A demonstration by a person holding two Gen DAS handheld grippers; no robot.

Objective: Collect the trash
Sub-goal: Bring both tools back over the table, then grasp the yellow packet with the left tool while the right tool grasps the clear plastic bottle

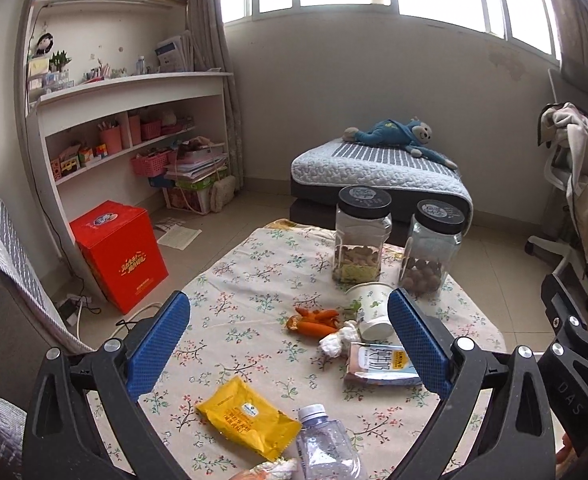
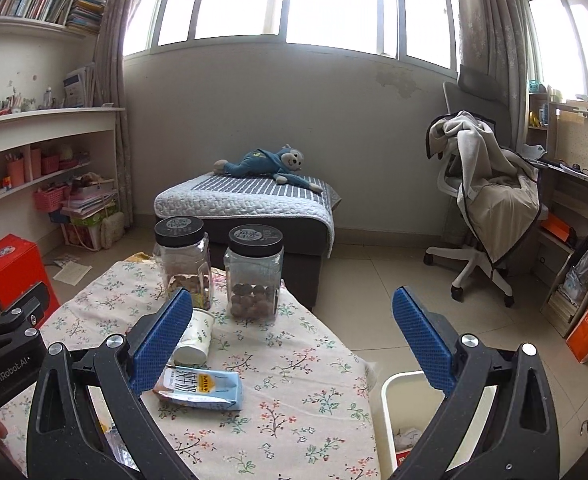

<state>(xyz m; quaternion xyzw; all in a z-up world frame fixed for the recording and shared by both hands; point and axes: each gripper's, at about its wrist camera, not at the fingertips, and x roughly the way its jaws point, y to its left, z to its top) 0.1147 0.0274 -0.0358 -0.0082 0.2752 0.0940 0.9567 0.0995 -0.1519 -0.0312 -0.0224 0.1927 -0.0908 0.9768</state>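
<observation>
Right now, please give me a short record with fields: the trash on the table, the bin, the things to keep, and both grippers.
trash: yellow wrapper, plastic bottle, milk carton, tipped paper cup, orange peels, tissue
bin: white bin, beside the table, some trash inside
keep: two jars
left gripper: open, empty
right gripper: open, empty

Left gripper (image 1: 290, 336): jaws wide apart, holding nothing, above the table.
Table (image 1: 238, 280): covered by a floral cloth.
Near edge: yellow packet (image 1: 248, 416) beside a plastic bottle (image 1: 327, 446).
Middle: orange peels (image 1: 313, 320), crumpled tissue (image 1: 339, 338), milk carton (image 1: 377, 364), tipped paper cup (image 1: 369, 310).
Far side: two black-lidded jars (image 1: 359, 236).
Floor, left: red box (image 1: 118, 254).
</observation>
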